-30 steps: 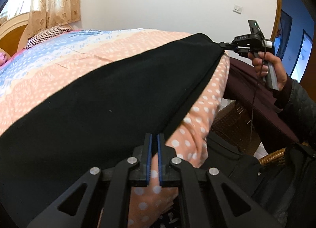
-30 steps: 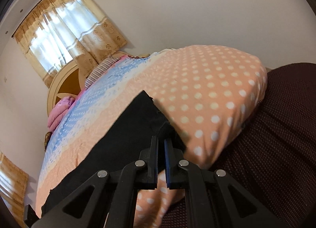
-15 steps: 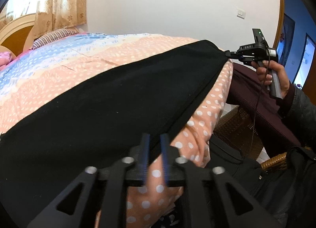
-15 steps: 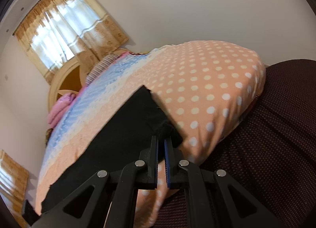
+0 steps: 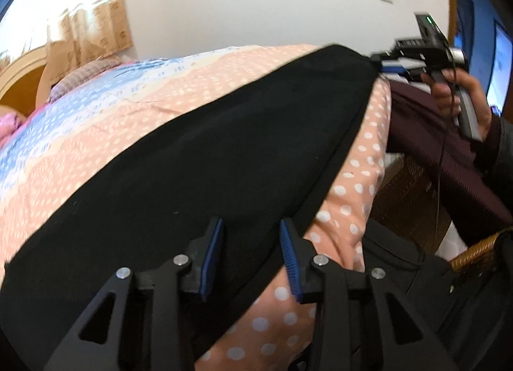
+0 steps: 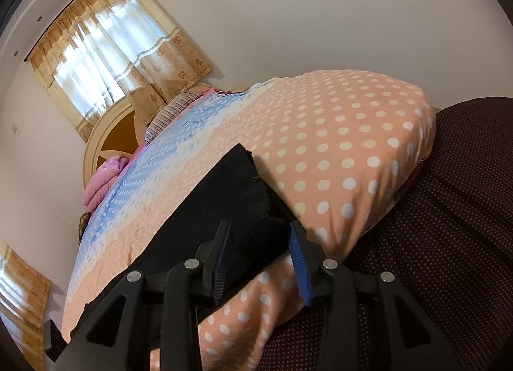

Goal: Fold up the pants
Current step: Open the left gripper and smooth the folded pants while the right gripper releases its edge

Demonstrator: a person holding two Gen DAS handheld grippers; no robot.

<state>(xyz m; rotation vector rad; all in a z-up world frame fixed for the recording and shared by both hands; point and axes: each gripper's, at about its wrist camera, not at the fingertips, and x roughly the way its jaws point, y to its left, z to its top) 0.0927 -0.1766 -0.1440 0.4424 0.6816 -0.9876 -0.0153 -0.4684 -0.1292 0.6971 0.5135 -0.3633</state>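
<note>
Both views: daylight from a curtained window (image 6: 96, 59), blown out to near white behind the curtain (image 5: 80, 11). Walls evenly lit, soft shadows only. Left view: motion blur throughout, esp. at the hand (image 5: 461, 95) at right and the bedspread (image 5: 96, 133) pattern. Right view: sharp; polka dots crisp. Black pants (image 6: 205, 210) lose all texture, approx. solid black. Strong fisheye bending; dark vignette at corners.

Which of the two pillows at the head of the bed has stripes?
The striped pillow, lying against the headboard. The other, the pink pillow, sits nearer the camera and is plain pink.
</note>
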